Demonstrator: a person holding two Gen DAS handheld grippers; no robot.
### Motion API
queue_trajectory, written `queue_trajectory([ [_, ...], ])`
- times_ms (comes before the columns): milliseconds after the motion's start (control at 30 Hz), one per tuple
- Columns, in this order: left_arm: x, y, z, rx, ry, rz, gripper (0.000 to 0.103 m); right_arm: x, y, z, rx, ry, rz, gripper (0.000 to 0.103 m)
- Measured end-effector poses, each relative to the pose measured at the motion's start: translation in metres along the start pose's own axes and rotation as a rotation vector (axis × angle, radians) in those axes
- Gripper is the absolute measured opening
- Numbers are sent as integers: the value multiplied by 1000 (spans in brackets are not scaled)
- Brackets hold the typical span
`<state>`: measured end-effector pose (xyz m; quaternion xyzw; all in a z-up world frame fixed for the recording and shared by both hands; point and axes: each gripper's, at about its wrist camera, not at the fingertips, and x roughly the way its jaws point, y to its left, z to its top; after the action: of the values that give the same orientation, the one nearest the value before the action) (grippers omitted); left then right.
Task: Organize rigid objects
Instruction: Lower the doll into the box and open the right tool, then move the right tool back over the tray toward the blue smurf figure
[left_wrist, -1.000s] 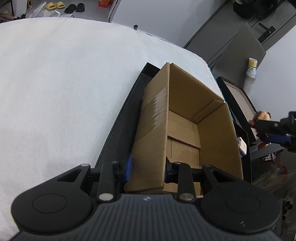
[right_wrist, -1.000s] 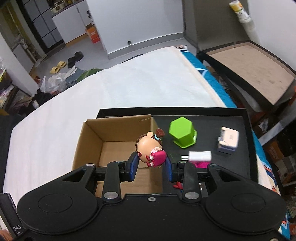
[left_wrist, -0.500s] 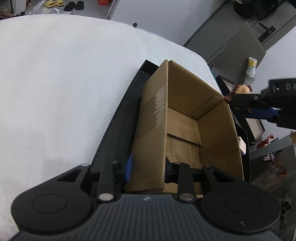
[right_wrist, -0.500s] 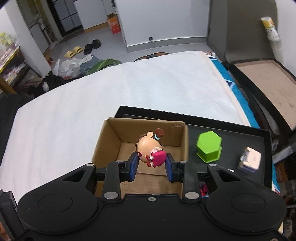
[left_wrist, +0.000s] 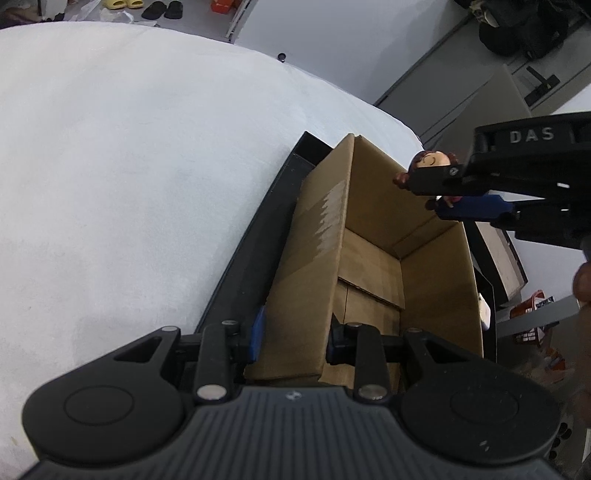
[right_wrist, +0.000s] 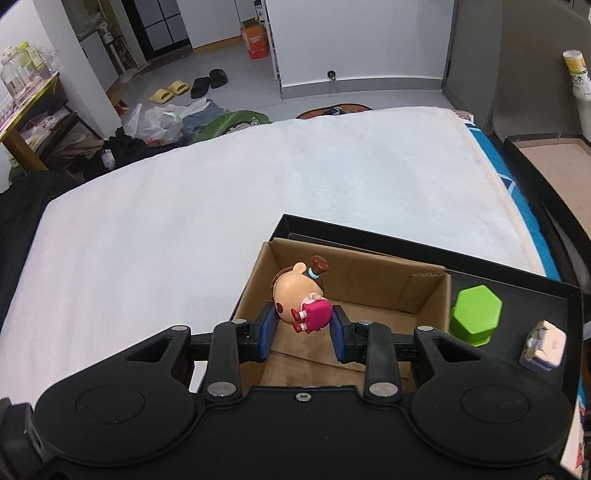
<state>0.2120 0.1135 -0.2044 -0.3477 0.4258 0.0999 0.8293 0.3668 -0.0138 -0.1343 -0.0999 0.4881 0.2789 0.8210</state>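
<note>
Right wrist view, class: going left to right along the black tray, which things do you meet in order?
Cardboard box, with the doll figure held over it in the right gripper → green hexagonal block → small white device, all on the black tray.

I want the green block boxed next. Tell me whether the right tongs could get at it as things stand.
Probably not yet: the right tongs are shut on the doll figure above the cardboard box. The green block itself stands uncovered on the black tray beside the box, so it looks reachable once the doll is dropped.
</note>
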Motion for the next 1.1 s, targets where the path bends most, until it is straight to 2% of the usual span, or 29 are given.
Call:
queue_trajectory([
  [133,1,0,2,-7,-1,0,30,6,6,1,-18,-3,-7,35],
  [167,1,1,2,-7,-2,0,30,7,7,1,-22,-3,-13,41],
  [267,1,4,4,-20,0,-9,30,3,10,-1,-32,-8,-2,46],
  [400,0,4,3,-18,1,-8,30,-7,10,-3,-41,-20,-3,60],
  [767,-1,4,4,-20,3,-4,30,-29,8,-11,-65,-22,-32,67],
  [900,-2,6,4,-31,1,-1,30,-44,3,-15,-64,-42,-47,76],
  [1100,-4,4,4,-23,-1,6,30,-62,-19,-28,-34,-58,-69,77],
])
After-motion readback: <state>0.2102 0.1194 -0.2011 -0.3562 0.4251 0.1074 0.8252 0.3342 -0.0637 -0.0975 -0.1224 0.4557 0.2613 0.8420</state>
